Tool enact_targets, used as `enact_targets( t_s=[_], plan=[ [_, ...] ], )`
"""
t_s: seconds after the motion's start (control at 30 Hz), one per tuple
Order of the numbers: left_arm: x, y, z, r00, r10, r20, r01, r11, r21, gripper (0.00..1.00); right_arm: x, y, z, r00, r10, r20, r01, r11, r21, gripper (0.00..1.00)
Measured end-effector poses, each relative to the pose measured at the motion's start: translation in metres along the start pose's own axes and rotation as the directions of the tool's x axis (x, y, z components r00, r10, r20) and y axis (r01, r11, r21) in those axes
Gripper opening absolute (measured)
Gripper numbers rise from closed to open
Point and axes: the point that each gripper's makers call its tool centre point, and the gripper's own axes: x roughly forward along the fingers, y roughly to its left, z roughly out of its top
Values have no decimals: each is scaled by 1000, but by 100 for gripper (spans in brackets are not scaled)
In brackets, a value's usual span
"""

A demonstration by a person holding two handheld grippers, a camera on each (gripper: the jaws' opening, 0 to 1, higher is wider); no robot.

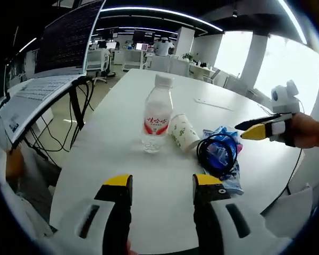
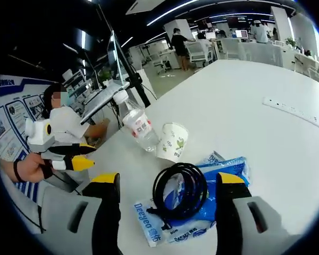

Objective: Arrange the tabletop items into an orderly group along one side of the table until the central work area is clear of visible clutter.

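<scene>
I see my left tongs (image 1: 162, 186) wide open, gripping nothing, low over the white worktop (image 1: 122, 106). Ahead stand a water bottle (image 1: 157, 119), tipped paper cup (image 1: 183, 132), then black cable coil (image 1: 218, 151) on blue packets (image 1: 228, 180). My right tongs (image 2: 169, 186) gape empty around the coil.

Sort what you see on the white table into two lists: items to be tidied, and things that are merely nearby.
To tidy:
water bottle
paper cup
black cable coil
blue packets

Nearby only:
laptop on stand
white strip
office desks and chairs

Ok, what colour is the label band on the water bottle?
Red with white lettering, on the clear water bottle; the left gripper view shows it best.
</scene>
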Motion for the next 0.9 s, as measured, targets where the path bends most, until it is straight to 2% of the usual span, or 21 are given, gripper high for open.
enact_targets(
  t_s=[0.33, 0.43, 0.67, 0.9],
  plan=[
    [3, 4, 3, 1000, 1, 12, -1, 1000, -2, 44, 26, 8, 12, 999, 15, -29, -14, 1000, 22, 67],
    [3, 5, 4, 1000, 1, 20, -1, 1000, -9, 44, 35, 11, 18, 999, 6, -42, -7, 1000, -4, 64],
    [2, 9, 4, 1000, 4, 27, -3, 1000, -31, 43, 61, 18, 24, 997, 23, -78, -22, 1000, 9, 63],
    [-1, 14, 6, 999, 9, 42, -6, 998, -58, 43, 87, 16, 25, 992, -7, -129, 14, 999, 52, 61]
  ],
)
